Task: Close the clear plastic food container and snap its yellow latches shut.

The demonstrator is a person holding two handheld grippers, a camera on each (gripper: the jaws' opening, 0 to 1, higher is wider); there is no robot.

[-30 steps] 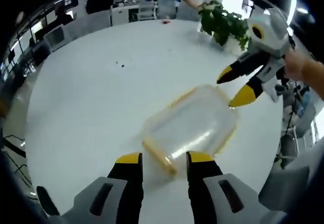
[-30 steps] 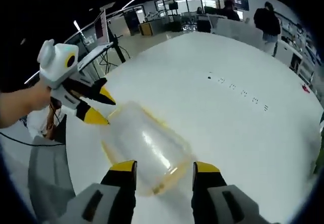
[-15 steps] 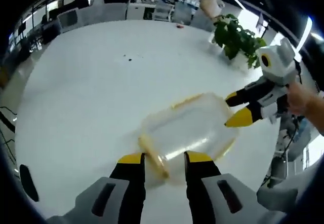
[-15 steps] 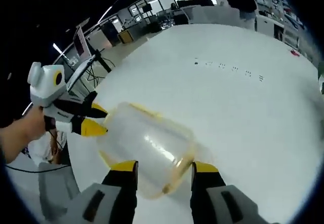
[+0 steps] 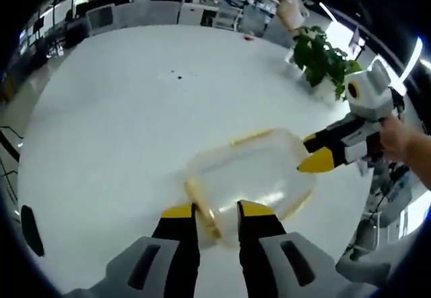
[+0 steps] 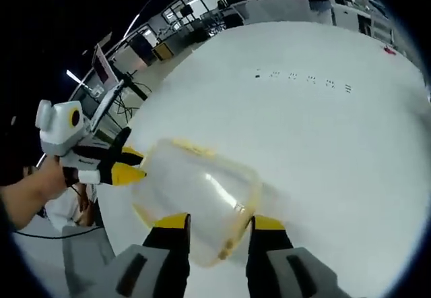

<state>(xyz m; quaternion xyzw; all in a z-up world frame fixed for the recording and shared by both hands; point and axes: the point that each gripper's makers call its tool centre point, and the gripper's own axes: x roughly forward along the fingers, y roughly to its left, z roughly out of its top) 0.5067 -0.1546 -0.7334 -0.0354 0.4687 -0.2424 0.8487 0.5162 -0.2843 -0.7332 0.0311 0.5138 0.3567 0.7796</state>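
The clear plastic container lies on the white table with its lid on and yellow trim along the rim. My left gripper has its jaws drawn in on the near yellow latch. At the far end the right gripper pinches the container's other end. In the right gripper view the container runs away from me. My right gripper is shut on its near yellow latch, and the left gripper, held by a hand, grips the far end.
A potted green plant stands at the table's far right edge. Small dark specks dot the tabletop. Desks, chairs and people are beyond the table. Cables and a stand are on the floor past the left edge.
Both pairs of jaws have narrowed onto the container's ends over the last second. The right gripper came in from above the far end to touch it. The container has barely shifted.
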